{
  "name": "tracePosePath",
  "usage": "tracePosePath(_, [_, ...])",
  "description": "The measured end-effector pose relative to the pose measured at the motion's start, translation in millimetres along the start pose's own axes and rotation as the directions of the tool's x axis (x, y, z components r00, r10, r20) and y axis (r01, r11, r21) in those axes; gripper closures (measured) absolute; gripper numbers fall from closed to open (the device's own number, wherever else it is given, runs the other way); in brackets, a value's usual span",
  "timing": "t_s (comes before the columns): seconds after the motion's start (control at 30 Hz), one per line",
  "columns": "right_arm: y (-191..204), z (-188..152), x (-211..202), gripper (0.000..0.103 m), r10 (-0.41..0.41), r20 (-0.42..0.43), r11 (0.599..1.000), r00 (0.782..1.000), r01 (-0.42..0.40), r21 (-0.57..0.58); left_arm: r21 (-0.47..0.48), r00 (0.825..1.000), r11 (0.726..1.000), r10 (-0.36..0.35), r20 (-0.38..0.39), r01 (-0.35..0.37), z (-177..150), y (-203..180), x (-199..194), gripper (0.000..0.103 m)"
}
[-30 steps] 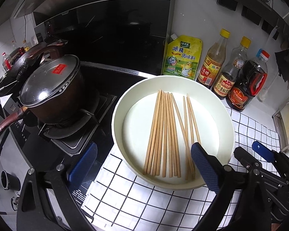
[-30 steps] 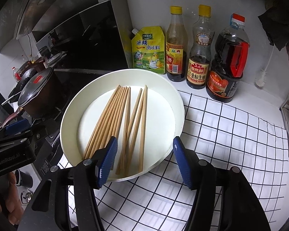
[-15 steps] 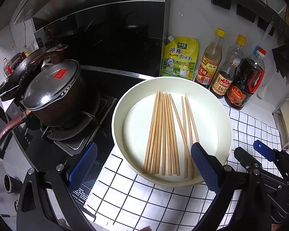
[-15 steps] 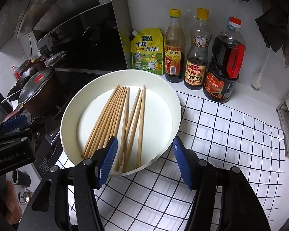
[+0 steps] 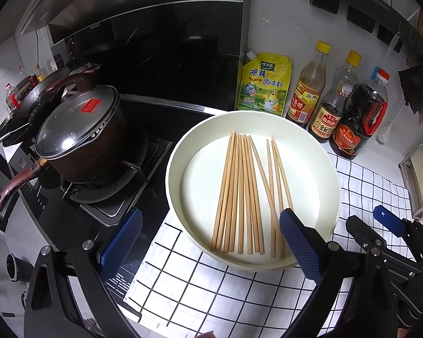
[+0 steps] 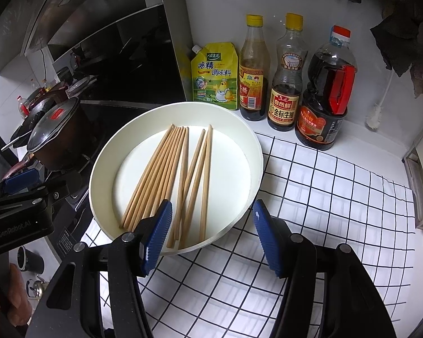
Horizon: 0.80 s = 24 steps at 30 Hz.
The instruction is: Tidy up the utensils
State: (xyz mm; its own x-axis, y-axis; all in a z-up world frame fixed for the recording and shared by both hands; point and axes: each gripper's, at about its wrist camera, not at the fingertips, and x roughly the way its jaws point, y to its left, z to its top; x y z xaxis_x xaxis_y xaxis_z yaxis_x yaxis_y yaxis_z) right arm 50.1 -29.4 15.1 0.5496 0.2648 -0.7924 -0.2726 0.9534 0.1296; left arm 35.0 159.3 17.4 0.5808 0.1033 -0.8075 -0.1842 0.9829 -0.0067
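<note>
Backing off a little from the chopsticks (image 6: pixel 172 180), which lie unmoved in the bowl (image 6: pixel 239 211), both grippers, left (image 5: pixel 208 242) and right (image 6: pixel 211 233), keep their fingers spread and empty.

Wooden chopsticks (image 6: pixel 172 180) lie in a white bowl (image 6: pixel 256 169), the right claw (image 6: pixel 213 236) gaping, seemingly above its near rim.

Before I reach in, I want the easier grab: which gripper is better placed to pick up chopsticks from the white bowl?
Probably the right gripper: open, its fingers straddle the bowl's near rim over the chopsticks' ends. The left gripper, also open, sits wider and off toward the stove.
</note>
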Motion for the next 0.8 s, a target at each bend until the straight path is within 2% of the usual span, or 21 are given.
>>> tracePosePath(0.8, [1.3,-1.0,-1.0,0.046,0.001,-0.001,1.0,1.0,-0.001,0.002,-0.002,1.0,1.0,-0.001,-0.005,0.001,-3.2,2.5,-1.9,0.007])
